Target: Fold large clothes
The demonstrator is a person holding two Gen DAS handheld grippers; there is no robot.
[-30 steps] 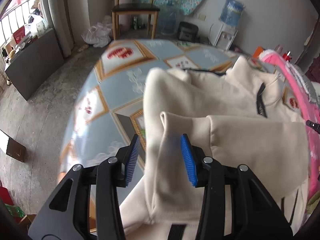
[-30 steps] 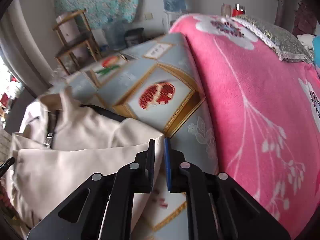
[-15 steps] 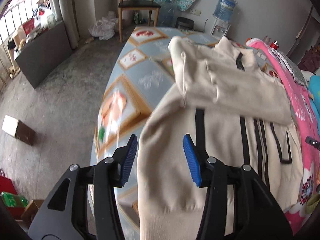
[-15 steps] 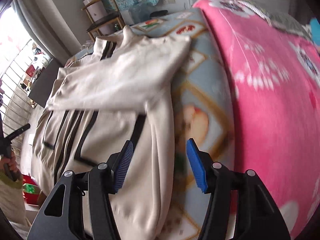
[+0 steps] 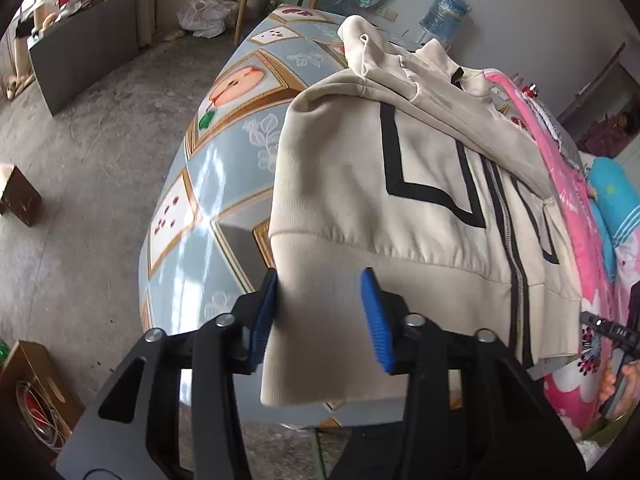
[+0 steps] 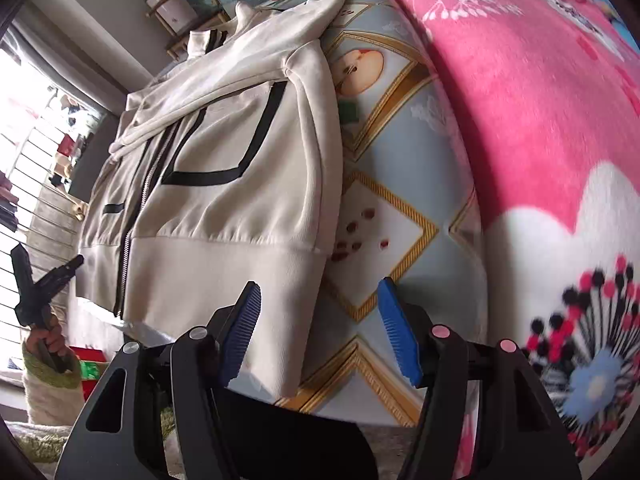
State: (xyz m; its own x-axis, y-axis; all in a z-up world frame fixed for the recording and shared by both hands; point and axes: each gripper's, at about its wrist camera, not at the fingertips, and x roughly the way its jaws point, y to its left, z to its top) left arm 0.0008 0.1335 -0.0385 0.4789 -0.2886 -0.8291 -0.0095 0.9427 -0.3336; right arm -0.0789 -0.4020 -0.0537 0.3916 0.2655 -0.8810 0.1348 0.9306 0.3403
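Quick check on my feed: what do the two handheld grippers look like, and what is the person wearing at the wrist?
Both the left gripper and right gripper have black plastic linkage arms, round silver pivot screws and ribbed blue finger pads. In the right wrist view, the hand on the left gripper wears a green knit cuff over a cream sleeve.

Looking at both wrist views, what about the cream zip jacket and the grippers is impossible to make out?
- Left wrist view: the cream zip jacket's underside, hidden by its own fabric.
- Left wrist view: whether the left gripper's pads touch the ribbed hem between them.
- Right wrist view: the hem corner's lowest edge, behind the right gripper.
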